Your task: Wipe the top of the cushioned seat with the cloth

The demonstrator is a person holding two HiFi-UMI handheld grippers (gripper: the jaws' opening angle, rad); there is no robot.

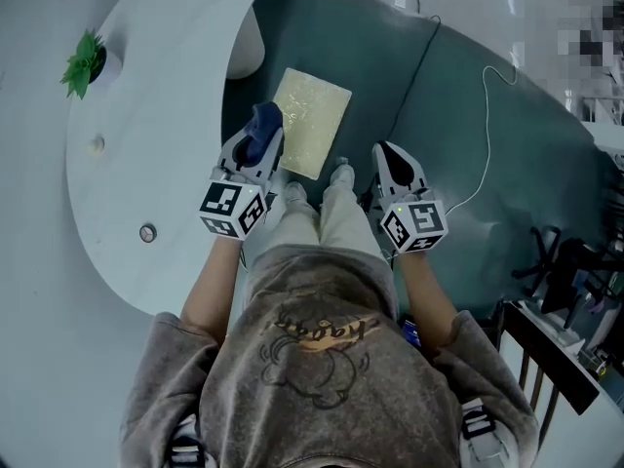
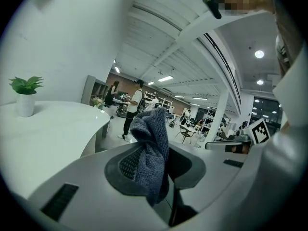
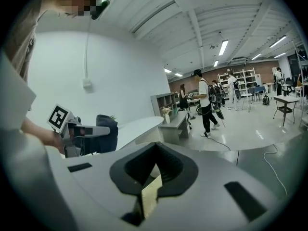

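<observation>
— Well, what might go wrong from here?

— The cloth [image 1: 263,125], mostly. The left tool [image 1: 255,152] is clamped on one bunched fold of it, and the rest flops loose beyond the jaws. I'd guess drag across the cushioned seat [image 1: 317,115] could tug it free. The hard jaw tips might also scrape the cushion instead of the fabric.

— Where is the seat?

— At 12 o'clock from the person, just past the shoes [image 1: 341,174], on the dark floor [image 1: 468,164]. The cloth hovers over its 8 o'clock edge, though I can't tell whether it touches.

— And the pose?

— Both arms [image 1: 210,281] reach forward, elbows in. The left tool's own view looks out level across the room, so it points ahead rather than down. It would need tipping before the wad meets the top. The right tool [image 1: 392,160], at the seat's 4 o'clock, has its jaws together on nothing, so nothing steadies the seat. A hard push could shove it toward the white tabletop [image 1: 146,115] at 10 o'clock.
</observation>
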